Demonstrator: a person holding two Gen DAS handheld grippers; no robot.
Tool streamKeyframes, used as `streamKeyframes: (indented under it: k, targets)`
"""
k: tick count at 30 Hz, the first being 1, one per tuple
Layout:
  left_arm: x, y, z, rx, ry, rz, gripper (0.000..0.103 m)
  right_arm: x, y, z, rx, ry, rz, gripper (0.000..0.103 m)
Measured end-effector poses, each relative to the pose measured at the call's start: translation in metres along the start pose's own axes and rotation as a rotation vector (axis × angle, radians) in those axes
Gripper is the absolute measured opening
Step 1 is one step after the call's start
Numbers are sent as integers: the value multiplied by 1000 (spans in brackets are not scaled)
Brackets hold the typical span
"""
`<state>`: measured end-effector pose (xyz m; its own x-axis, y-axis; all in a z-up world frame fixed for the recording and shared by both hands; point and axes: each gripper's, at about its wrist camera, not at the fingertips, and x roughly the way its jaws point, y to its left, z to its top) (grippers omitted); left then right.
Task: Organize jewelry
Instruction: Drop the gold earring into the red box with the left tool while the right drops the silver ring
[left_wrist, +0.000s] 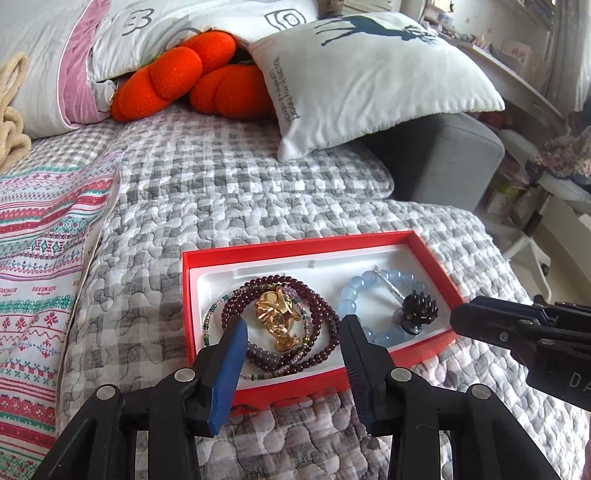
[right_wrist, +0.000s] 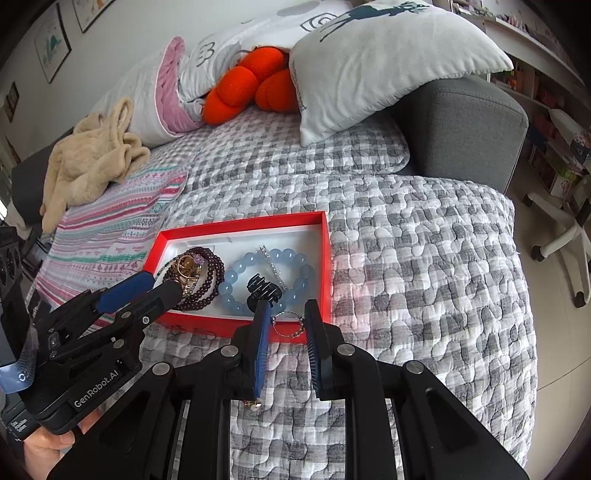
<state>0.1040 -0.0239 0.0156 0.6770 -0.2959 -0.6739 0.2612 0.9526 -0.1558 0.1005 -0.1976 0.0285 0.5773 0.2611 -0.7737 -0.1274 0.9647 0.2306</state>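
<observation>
A red box (left_wrist: 436, 254) with a white liner lay on a grey checked quilt (left_wrist: 229, 192) covering the sofa, close to the quilt's front edge. In the box's left half sat a coil of dark red bead strands (left_wrist: 321, 314) around a gold ornament (left_wrist: 275, 321). In its right half lay a pale blue bead bracelet (left_wrist: 354, 291) with a black claw clip (left_wrist: 419, 310) resting on it and a thin silver piece (left_wrist: 388, 282) across its far side.

The left tool (left_wrist: 291, 343) stood over the box's near left part with its blue pads well apart, and nothing was pressed between them; the dark red beads showed in the gap below.

The right tool (right_wrist: 283, 332) hovered at the box's near right corner, its pads set narrowly. A small wire ring with beads (right_wrist: 288, 325) showed between them against the box's near wall; whether the pads actually pressed on it could not be told. A small gold piece (right_wrist: 253, 404) showed under the left pad's lower end.

At the quilt's back edge lay a white deer-print cushion (left_wrist: 369, 74) and an orange plush (left_wrist: 192, 81), and a striped patterned cloth (left_wrist: 44, 240) lay along its left edge.
</observation>
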Motion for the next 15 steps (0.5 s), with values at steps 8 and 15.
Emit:
streamKeyframes:
  k: [8,15]
  targets:
    - [-25,13,-7,-19,8,58,62,1,14,14,-26,-27,20,20]
    - [-23,37,-18,-59,77,104,65,18,29,24,-64,-19,6,20]
